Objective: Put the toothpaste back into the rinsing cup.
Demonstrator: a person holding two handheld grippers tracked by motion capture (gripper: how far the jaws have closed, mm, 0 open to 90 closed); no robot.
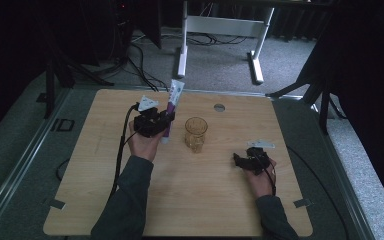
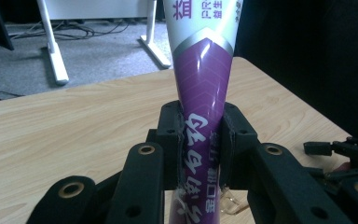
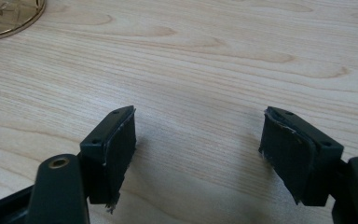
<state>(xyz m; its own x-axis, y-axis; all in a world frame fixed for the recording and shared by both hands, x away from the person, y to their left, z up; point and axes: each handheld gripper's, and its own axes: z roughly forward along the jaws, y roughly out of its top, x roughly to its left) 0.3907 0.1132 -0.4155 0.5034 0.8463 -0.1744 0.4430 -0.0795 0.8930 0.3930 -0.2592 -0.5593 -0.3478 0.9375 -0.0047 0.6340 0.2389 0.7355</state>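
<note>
Dim, murky high view; brighter, sharper close-ups with soft glare.

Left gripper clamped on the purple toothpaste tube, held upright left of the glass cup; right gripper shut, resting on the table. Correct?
Not quite: the right gripper is open, jaws wide apart with bare table between them, per the right gripper view. The left gripper does clamp the toothpaste tube upright, left of the glass cup.

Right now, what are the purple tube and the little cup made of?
The tube looks like soft glossy plastic: light streaks shine on it and it flattens toward its wide end. The cup looks like clear amber-tinted glass: you can see through it. The table looks like pale wood with grain lines.
</note>
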